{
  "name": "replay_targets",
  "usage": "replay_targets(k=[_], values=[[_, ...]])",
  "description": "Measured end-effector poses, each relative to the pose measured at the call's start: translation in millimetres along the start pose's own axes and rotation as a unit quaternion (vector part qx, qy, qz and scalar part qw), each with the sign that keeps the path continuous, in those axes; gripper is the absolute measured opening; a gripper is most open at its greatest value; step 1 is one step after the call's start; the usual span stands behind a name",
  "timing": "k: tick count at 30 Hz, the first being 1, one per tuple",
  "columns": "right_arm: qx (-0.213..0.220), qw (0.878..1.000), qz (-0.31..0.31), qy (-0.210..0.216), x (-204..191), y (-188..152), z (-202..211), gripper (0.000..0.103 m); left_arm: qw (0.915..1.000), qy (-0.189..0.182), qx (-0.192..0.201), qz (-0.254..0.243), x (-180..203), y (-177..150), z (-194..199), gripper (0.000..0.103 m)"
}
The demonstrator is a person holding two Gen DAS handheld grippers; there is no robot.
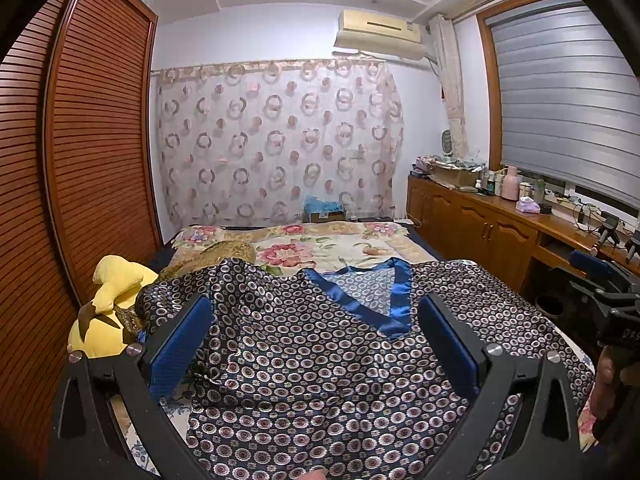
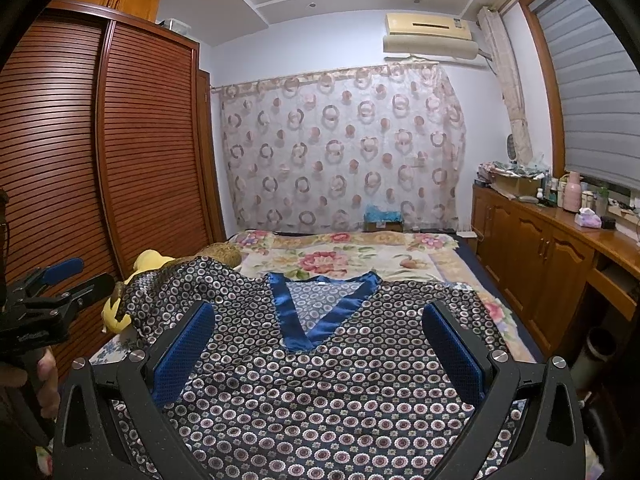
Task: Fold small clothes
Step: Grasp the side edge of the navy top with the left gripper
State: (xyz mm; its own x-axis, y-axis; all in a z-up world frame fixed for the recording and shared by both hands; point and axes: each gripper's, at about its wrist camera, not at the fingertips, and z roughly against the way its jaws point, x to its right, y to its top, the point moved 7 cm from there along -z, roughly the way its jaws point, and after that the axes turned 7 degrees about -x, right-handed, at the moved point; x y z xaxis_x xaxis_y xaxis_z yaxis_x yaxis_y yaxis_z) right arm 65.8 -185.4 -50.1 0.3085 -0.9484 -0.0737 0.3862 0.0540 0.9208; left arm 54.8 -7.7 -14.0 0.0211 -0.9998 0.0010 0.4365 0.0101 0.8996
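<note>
Bedroom backed by pale wall with ring-patterned curtain [image 1: 276, 140] and air conditioner [image 1: 380, 34], flanked by slatted wooden wardrobe [image 1: 92, 140] at left, blind-covered window [image 1: 568, 104] above cluttered wooden cabinets [image 1: 472, 224] at right.

Left gripper [image 1: 316, 344] and right gripper [image 2: 316, 348] both hover level, fingers spread wide, apparently gripping nothing.

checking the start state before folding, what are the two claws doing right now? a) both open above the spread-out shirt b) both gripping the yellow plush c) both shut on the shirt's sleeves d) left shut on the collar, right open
a: the left claw and right claw both have their fingers spread wide over the patterned shirt, which lies flat on the bed, ungripped.
</note>
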Motion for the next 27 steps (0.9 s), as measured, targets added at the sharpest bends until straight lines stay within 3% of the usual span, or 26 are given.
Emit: replay_targets(k=[12,21,27], values=[[-0.032,0.999,0.020,0.038,-12,-8,-26,0.103,0.9985,0.023,-0.050,0.006,-58,-25,-27,0.103],[-0.071,0.993,0.060,0.068,-31,-18,-57,0.103,0.9932,0.053,-0.090,0.051,-129,-57,-52,0.103],[-0.101,0.988,0.081,0.090,-41,-19,-78,0.103,0.9900,0.027,-0.118,0.072,-158,-70,-71,0.103]])
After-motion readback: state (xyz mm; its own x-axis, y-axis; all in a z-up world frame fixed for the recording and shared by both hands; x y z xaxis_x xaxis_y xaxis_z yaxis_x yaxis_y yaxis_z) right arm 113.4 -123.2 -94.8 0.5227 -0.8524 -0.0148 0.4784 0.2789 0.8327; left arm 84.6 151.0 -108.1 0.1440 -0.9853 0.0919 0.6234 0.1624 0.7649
